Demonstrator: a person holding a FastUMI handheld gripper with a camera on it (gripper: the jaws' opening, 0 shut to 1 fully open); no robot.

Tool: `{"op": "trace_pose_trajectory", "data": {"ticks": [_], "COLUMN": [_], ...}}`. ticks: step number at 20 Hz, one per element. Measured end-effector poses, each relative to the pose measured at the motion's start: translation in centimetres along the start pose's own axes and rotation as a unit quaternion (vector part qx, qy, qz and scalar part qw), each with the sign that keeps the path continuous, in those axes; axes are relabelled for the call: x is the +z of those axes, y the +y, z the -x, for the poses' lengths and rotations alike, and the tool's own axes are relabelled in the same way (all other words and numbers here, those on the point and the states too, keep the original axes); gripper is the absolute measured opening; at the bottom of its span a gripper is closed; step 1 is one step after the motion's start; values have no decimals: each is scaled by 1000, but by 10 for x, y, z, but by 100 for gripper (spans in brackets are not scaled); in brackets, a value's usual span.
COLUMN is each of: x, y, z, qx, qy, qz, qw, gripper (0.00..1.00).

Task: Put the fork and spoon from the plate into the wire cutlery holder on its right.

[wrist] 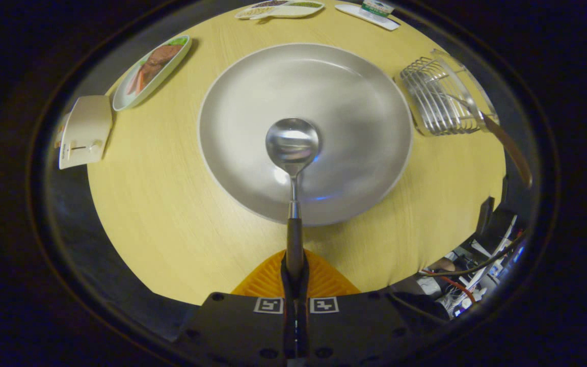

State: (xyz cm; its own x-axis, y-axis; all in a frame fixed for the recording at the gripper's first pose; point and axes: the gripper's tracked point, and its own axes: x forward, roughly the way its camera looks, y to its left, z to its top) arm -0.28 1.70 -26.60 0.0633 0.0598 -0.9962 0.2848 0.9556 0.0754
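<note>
Gripper view: the tongs [294, 270] are clamped on the dark handle of one spoon [292, 148], its bowl poised over the one large grey plate [354, 102]. To the plate's right stands one wire cutlery holder [438, 99] with one fork [507, 145] in it, handle leaning out. The round wooden tabletop [171, 219] also carries one white toaster [84, 130] and one oval dish of food [151, 71]. Cables [472, 275] clutter the floor beyond.

I see a polished metal spoon [292, 145] with a mirror-like bowl and a dark matt handle, clamped between the ribbed fingers of my gripper [294, 275]. The plate [365, 92] looks smooth and satin. The table [161, 214] shows pale matt wood grain. The wire cutlery holder [438, 99] at its right edge is shiny metal.
</note>
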Motion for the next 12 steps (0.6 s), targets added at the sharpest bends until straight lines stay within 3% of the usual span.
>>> {"op": "trace_pose_trajectory", "data": {"ticks": [12], "x": [14], "y": [-28], "z": [107], "qx": [-9], "qy": [-18], "qz": [-91], "qw": [996], "gripper": [5]}}
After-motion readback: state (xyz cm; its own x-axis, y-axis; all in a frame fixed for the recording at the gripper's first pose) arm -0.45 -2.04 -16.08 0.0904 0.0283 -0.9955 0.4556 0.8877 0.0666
